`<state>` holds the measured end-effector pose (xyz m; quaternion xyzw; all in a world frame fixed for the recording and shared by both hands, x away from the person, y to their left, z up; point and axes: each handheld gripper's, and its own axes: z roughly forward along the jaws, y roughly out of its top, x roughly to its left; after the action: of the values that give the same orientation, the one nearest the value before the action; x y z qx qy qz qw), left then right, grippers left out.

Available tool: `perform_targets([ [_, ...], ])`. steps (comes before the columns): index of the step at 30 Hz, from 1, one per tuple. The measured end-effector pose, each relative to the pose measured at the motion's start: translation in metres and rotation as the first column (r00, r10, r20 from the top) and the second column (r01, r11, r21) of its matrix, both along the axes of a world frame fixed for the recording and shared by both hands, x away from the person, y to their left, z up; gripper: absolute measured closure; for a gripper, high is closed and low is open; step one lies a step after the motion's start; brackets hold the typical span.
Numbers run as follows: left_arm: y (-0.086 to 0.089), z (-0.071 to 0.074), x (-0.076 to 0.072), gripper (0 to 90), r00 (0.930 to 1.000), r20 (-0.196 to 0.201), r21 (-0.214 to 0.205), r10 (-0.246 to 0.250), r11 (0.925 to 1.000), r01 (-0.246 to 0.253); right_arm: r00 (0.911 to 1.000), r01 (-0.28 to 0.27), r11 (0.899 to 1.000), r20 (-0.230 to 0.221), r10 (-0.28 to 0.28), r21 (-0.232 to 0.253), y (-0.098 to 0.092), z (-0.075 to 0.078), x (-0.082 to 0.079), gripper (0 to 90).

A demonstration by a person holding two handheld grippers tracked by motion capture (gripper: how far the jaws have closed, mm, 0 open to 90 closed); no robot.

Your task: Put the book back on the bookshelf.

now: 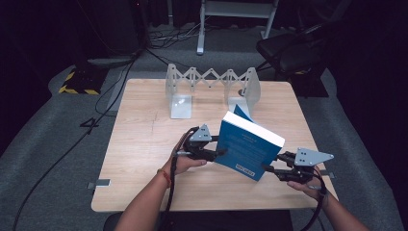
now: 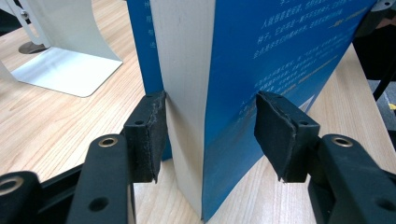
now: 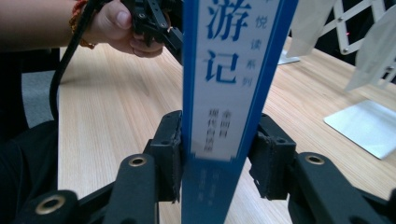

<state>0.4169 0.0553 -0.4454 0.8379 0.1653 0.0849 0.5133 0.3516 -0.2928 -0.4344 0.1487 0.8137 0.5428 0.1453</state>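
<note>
Pale wood-grain table [image 1: 144, 144] is carrying a white metal expanding bookend rack [image 1: 211, 89] with a scissor lattice between its curved end plates; nothing is standing in it. Nearer the person, a thick blue glossy book [image 1: 250, 147] is tilting between both grippers. Left gripper [image 2: 210, 133] is straddling the cream page edge, one pad touching, the other pad standing off the cover, so not clamping. Right gripper [image 3: 217, 156] is pinching the blue-and-white spine, pads pressing both sides.
</note>
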Motion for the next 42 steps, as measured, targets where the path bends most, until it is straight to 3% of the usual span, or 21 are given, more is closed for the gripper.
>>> perform_targets([
  [9,0.000,0.000,0.000,44.0,1.0000,0.004,0.000,-0.002,1.0000,0.002,0.9999,-0.008,1.000,0.014,0.008,0.013,0.025,0.000,0.015,55.4],
  [21,-0.004,-0.002,0.002,44.0,0.9996,0.016,0.007,0.024,0.9997,-0.025,0.9997,0.022,0.998,0.007,-0.022,0.053,0.025,-0.002,0.022,59.3],
  [26,-0.006,-0.001,0.004,45.8,0.9986,0.034,0.012,0.041,0.9991,-0.041,0.9966,0.068,0.997,0.043,-0.070,0.040,0.030,-0.001,0.017,58.7],
  [34,-0.008,0.000,0.007,45.0,0.9983,0.014,-0.001,0.057,0.9984,-0.057,0.9937,0.106,0.993,0.031,-0.108,0.042,0.032,0.000,0.018,60.6],
  [35,-0.008,0.001,0.008,42.9,0.9986,0.000,0.005,0.052,0.9986,-0.052,0.9935,0.109,0.993,0.027,-0.111,0.047,0.032,0.000,0.018,60.7],
  [39,-0.002,-0.001,0.004,29.5,0.9972,-0.037,0.095,0.065,0.9936,-0.061,0.9939,0.105,0.994,0.028,-0.106,0.038,0.033,0.002,0.022,61.1],
  [41,0.009,-0.007,-0.002,26.8,0.9946,-0.043,0.151,0.095,0.9847,-0.087,0.9928,0.115,0.993,0.029,-0.116,0.037,0.035,0.003,0.023,61.1],
  [42,0.009,-0.007,-0.002,25.5,0.9946,-0.043,0.151,0.095,0.9847,-0.087,0.9922,0.120,0.992,0.029,-0.121,0.040,0.035,0.003,0.024,61.2],
])
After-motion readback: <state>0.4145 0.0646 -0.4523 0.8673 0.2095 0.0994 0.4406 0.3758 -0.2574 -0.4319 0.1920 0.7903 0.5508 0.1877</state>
